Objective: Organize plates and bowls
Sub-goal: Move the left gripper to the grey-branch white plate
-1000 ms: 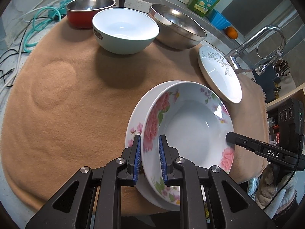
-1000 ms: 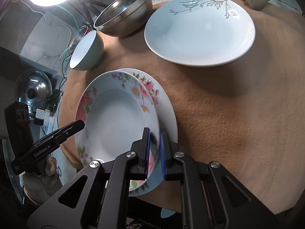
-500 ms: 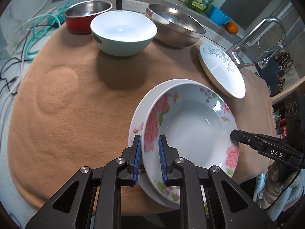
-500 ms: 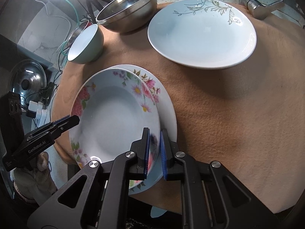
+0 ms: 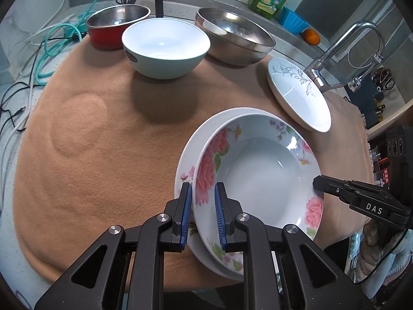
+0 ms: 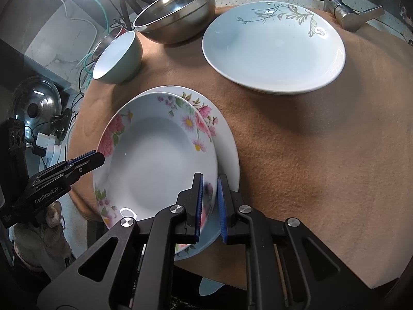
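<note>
A deep rose-patterned plate (image 5: 260, 175) (image 6: 157, 160) is held over a flat floral plate (image 5: 192, 152) (image 6: 227, 142) that lies on the tan cloth. My left gripper (image 5: 203, 193) is shut on the deep plate's near rim. My right gripper (image 6: 209, 184) is shut on its opposite rim and shows in the left wrist view (image 5: 320, 182). My left gripper shows in the right wrist view (image 6: 99, 156). A white plate with a grey leaf print (image 5: 296, 95) (image 6: 273, 51) lies at the far right.
A mint bowl (image 5: 165, 46) (image 6: 118, 56), a steel bowl (image 5: 235, 38) (image 6: 175, 13) and a red-sided steel pot (image 5: 116, 25) stand along the back. A faucet (image 5: 346, 49) (image 6: 348, 13) rises beyond the leaf plate. The cloth's front edge is close under the plates.
Both grippers and the deep plate have shifted slightly relative to the table; the view has drawn back a little. The grips are unchanged.
</note>
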Demonstrator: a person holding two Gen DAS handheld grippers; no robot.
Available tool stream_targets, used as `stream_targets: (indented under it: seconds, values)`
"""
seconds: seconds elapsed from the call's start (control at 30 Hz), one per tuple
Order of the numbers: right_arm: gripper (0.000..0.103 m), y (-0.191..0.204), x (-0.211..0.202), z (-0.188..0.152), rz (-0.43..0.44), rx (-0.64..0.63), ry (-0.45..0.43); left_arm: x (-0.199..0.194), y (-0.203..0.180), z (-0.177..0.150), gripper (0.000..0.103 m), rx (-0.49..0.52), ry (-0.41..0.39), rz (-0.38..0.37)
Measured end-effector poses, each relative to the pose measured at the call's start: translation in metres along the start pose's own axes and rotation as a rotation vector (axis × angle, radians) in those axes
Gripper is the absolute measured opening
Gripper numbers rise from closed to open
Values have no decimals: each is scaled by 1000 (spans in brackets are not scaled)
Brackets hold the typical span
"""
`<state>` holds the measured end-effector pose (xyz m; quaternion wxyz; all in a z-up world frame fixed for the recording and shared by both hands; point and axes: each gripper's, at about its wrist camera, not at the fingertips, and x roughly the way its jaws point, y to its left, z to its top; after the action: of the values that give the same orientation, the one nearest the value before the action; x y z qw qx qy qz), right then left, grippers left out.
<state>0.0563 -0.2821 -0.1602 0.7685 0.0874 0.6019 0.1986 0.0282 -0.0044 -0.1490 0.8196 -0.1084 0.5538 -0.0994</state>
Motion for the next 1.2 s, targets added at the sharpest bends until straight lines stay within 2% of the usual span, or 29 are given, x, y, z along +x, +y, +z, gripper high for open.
stream_targets:
  seconds: [0.27,0.3,0.37,0.4,0.7,0.8,0.9,1.2]
  values:
    - [14,-8,-29,4,-3,-8,-91,-14,-7,18,16,-2,-58,-20]
    - [17,-9,-32,5,-8,-5,-99,-14,-10,21,16,2,-63,-26]
    - [37,-16,-38,9,-20,1,-122,-14,-17,27,16,13,-74,-36]
    - [40,-21,-43,11,-27,8,-137,-14,-20,29,16,16,-77,-40]
    - [46,-59,-63,40,-71,31,-215,1,-49,63,17,48,-91,-78]
    - [56,-74,-66,51,-76,44,-235,11,-59,76,17,46,-86,-90]
    - [56,-88,-67,63,-72,65,-232,23,-68,90,20,44,-78,-103]
    - [56,-126,-54,99,-84,114,-208,65,-87,127,20,8,-30,-133]
